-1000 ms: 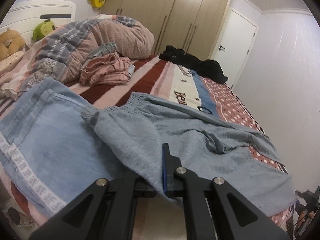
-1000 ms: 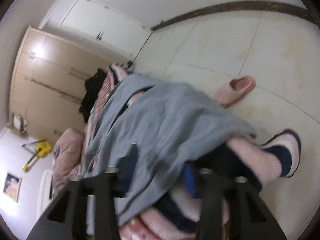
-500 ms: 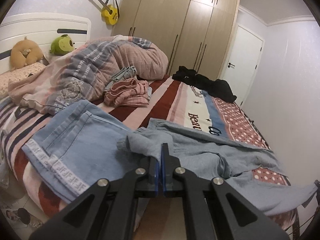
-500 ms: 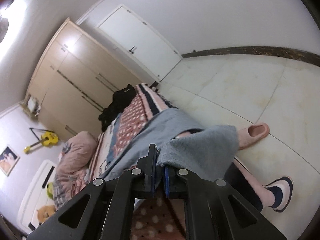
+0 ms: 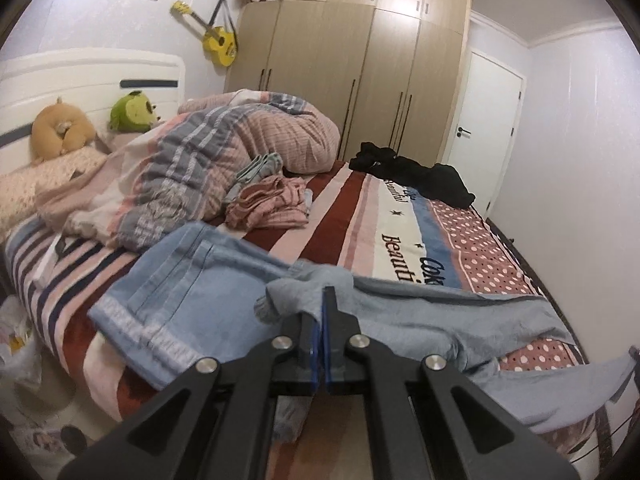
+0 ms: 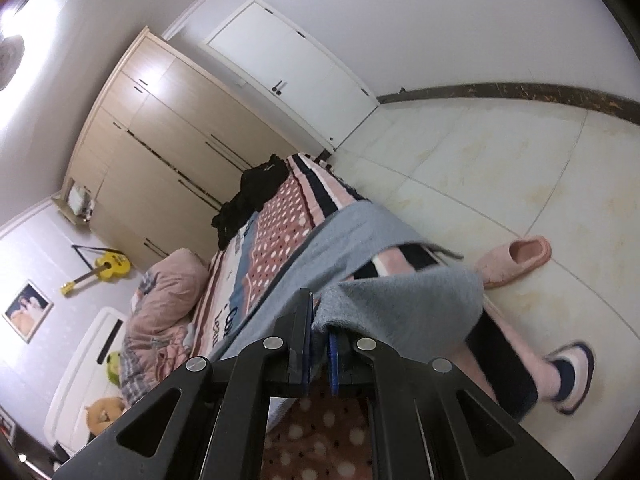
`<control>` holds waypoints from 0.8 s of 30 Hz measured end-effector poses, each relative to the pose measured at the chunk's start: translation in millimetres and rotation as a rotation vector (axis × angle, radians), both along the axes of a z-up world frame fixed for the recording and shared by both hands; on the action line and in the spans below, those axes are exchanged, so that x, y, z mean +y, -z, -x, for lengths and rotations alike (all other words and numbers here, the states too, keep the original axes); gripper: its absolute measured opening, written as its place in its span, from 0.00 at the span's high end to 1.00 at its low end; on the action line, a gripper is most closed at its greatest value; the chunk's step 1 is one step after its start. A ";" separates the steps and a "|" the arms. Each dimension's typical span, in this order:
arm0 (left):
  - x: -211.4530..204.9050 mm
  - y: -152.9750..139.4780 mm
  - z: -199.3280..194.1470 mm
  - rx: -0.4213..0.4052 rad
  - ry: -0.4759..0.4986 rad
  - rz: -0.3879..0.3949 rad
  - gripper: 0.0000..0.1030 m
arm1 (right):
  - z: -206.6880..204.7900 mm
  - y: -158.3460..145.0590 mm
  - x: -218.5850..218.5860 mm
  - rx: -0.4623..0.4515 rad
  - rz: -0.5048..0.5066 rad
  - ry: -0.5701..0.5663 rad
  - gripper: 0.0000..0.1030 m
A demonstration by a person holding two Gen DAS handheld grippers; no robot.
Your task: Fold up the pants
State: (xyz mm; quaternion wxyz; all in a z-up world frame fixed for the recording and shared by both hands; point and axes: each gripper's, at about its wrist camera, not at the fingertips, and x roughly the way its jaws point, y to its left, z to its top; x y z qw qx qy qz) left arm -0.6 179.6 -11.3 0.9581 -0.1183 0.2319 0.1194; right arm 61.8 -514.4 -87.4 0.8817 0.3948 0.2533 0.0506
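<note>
We hold the soft, light grey pants (image 5: 432, 312) stretched along the bed (image 5: 360, 216) edge, left gripper (image 5: 322, 320) and right gripper (image 6: 318, 320) each clenched on bunched cloth; thick hems grip best

The left tool (image 5: 322, 334) was clamped on a bunched edge of the soft grey fabric pants (image 5: 420, 312), which stretched rightward across the near side of the striped, polka-dotted bed (image 5: 360, 216). Folded light-blue denim jeans (image 5: 180, 280) lay just left.
</note>
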 end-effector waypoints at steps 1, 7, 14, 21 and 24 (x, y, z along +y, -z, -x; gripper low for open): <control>-1.3 -1.5 -7.2 0.006 0.010 -0.004 1.00 | -13.9 -3.6 -0.4 -0.001 0.016 0.000 0.99; -8.3 -7.7 -99.3 0.085 0.039 -0.022 1.00 | -104.7 -25.9 2.2 0.024 0.135 0.001 0.99; -13.1 30.5 -226.0 0.325 0.043 -0.056 1.00 | -208.6 -25.8 16.2 0.122 0.270 0.007 0.99; -3.2 94.6 -297.4 0.505 0.019 -0.030 0.98 | -281.4 -8.7 29.5 0.211 0.389 0.049 0.99; -1.0 114.4 -317.7 0.554 0.009 -0.003 0.98 | -302.6 5.2 36.4 0.245 0.435 0.049 0.99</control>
